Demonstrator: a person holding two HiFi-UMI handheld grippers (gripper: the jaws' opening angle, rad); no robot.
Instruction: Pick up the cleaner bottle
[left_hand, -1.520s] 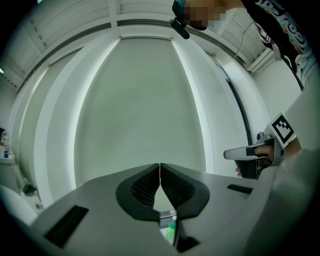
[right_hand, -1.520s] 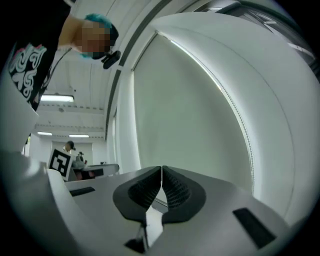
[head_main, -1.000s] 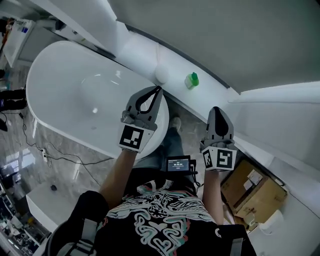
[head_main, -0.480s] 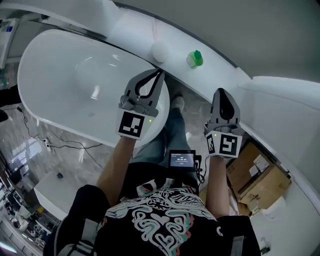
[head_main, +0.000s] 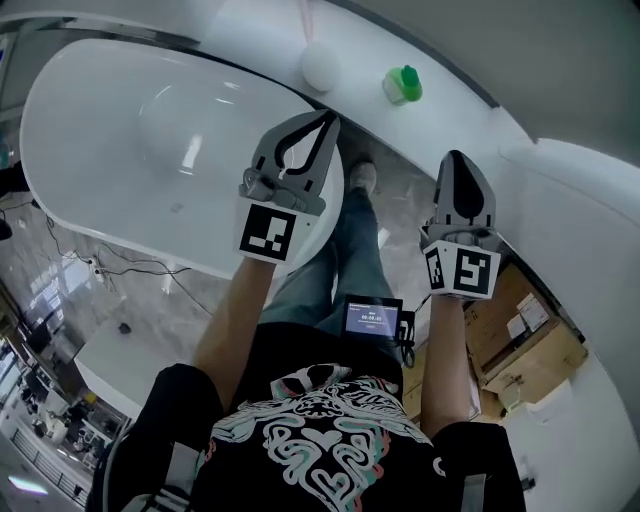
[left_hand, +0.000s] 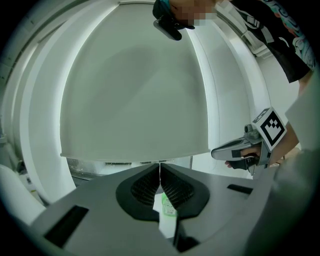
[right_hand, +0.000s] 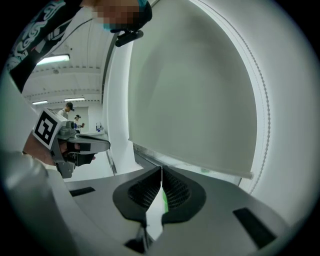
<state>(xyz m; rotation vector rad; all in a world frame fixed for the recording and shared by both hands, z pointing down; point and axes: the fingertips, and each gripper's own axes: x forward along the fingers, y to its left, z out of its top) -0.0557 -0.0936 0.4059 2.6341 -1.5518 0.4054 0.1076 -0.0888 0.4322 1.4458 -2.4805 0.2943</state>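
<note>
Starting nearest, a small screen (head_main: 372, 317) is seen at the person's waist, and beyond it both tools are held out over the grey marbled floor (head_main: 400, 205). The left gripper (head_main: 326, 118) is pressed fully together with nothing held, and the right gripper (head_main: 456, 158) is likewise closed and empty. Farther off, the cleaner bottle (head_main: 403, 85) is stood upright on the white ledge (head_main: 440, 105) behind the bathtub (head_main: 110, 200). It is placed just right of a white ball-shaped fitting (head_main: 322, 66) and well apart from either tool.

Trouble is judged likeliest if the jaws are not spread before the bottle is reached. Closed tips would shove it along the slick ledge or tip it off the near edge onto the floor. A one-sided approach could also knock it against the ball-shaped fitting.

The jaws are made of matt grey plastic, with ribbed black pads (left_hand: 173, 190) set in a teardrop hollow. The tub is glossy, smooth and oval. The bottle appears small and pale translucent green with a darker green cap, and is probably light and easily toppled.
</note>
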